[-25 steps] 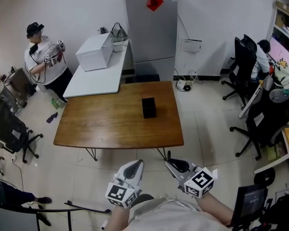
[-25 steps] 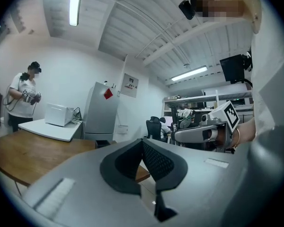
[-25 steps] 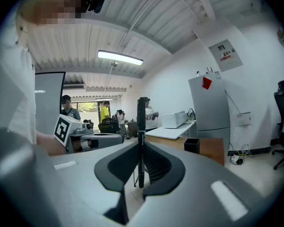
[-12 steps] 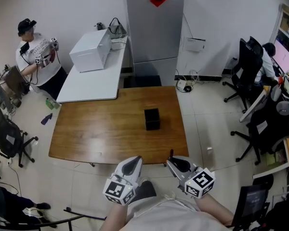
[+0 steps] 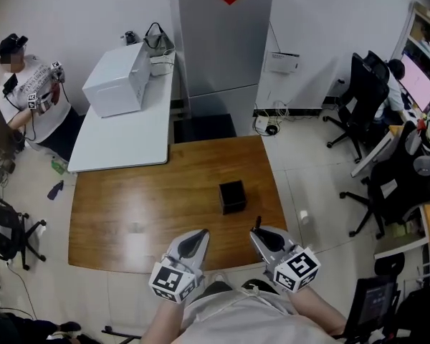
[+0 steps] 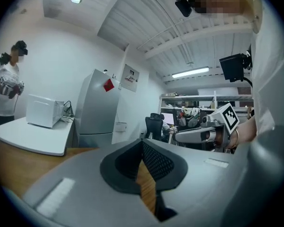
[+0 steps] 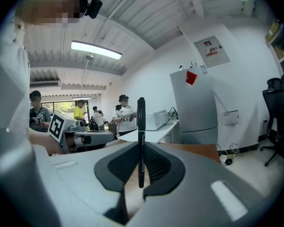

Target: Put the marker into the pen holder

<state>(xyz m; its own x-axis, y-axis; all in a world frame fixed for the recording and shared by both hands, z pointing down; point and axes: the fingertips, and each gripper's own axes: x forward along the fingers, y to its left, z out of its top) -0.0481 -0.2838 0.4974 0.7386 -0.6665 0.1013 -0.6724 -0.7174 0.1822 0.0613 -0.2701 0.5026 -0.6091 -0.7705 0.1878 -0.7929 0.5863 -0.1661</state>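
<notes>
The black square pen holder [image 5: 231, 196] stands on the wooden table [image 5: 143, 213], right of its middle. My right gripper [image 5: 259, 232] hovers over the table's near edge, just short of the holder, and is shut on a black marker [image 7: 141, 141]. The marker stands upright between the pads, its cap above the jaws; in the head view it shows as a short dark stick [image 5: 256, 224]. My left gripper [image 5: 198, 233] hangs beside it over the near edge, jaws together with nothing in them [image 6: 142, 143]. The holder is hidden in both gripper views.
Behind the wooden table stand a white table [image 5: 122, 135] with a white box [image 5: 118, 77] and a grey fridge [image 5: 218, 41]. A person [image 5: 29, 95] stands at far left. Office chairs [image 5: 365, 92] and desks fill the right side.
The view has come closer to the wooden table, so both grippers now reach over its near edge instead of the floor. The marker stays gripped and the left jaws stay together.
</notes>
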